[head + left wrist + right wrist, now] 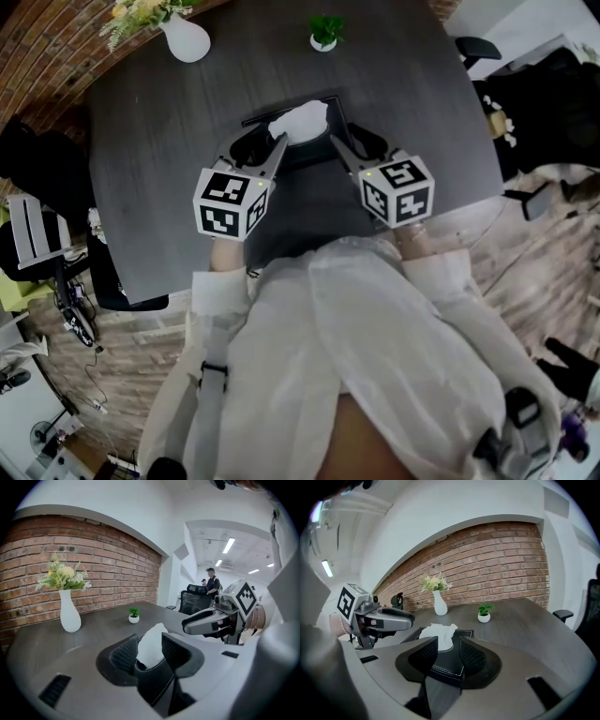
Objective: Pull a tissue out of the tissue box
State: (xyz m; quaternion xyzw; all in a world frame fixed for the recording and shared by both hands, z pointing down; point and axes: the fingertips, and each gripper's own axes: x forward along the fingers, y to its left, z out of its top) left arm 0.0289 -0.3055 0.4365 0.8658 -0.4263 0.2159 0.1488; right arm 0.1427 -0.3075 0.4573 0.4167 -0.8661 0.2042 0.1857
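Note:
A black tissue box (302, 155) lies on the dark table (141, 122), and a white tissue (300, 120) stands up out of its slot. My left gripper (272, 148) reaches in from the near left, its tips right beside the tissue. Its jaws stand open in the left gripper view (150, 651); the tissue (151, 645) shows in the gap between them, above the box (157, 684). My right gripper (345, 150) hovers at the box's near right, open with nothing in it. The right gripper view (449, 651) looks over the box (445, 667) at the tissue (438, 633).
A white vase with flowers (186, 37) and a small potted plant (324, 33) stand at the table's far side. Office chairs (28, 234) stand left of the table. A brick wall (487, 559) runs behind it. People stand far off in the room (211, 581).

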